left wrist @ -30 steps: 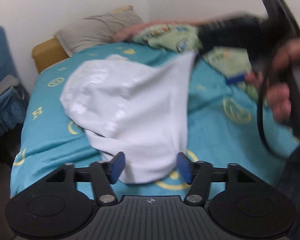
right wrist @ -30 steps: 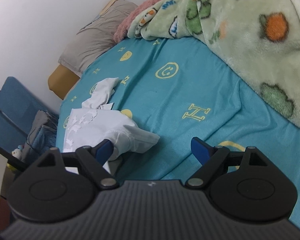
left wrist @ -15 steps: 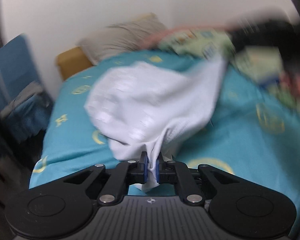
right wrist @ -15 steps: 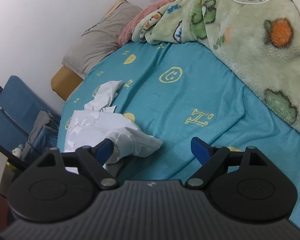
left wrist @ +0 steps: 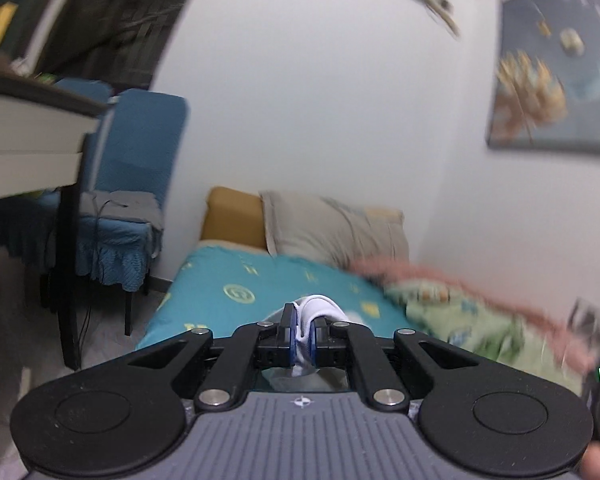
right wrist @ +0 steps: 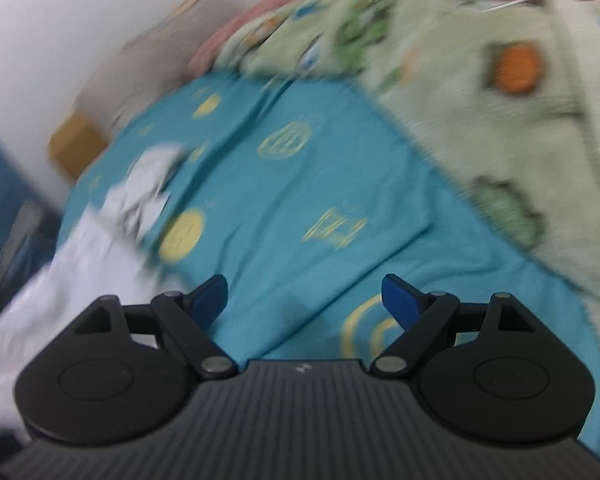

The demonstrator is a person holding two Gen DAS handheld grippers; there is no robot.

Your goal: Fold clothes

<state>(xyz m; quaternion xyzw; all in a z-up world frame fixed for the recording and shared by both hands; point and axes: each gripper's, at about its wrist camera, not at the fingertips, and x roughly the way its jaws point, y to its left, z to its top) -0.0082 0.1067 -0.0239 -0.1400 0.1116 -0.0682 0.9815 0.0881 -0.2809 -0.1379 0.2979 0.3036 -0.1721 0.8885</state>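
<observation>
Left tool [left wrist: 303, 338] pinches a bunched edge of the white cotton garment [left wrist: 320, 310]; the rest trails onto the teal patterned bedsheet [right wrist: 300, 184]. Right tool [right wrist: 304, 300] is spread, empty. We should grab the opposite edge, then pull it taut before folding.

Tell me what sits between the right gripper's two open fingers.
Only bare teal bedsheet shows between the right gripper's fingers in the right wrist view; the white garment lies off to the left of them.
</observation>
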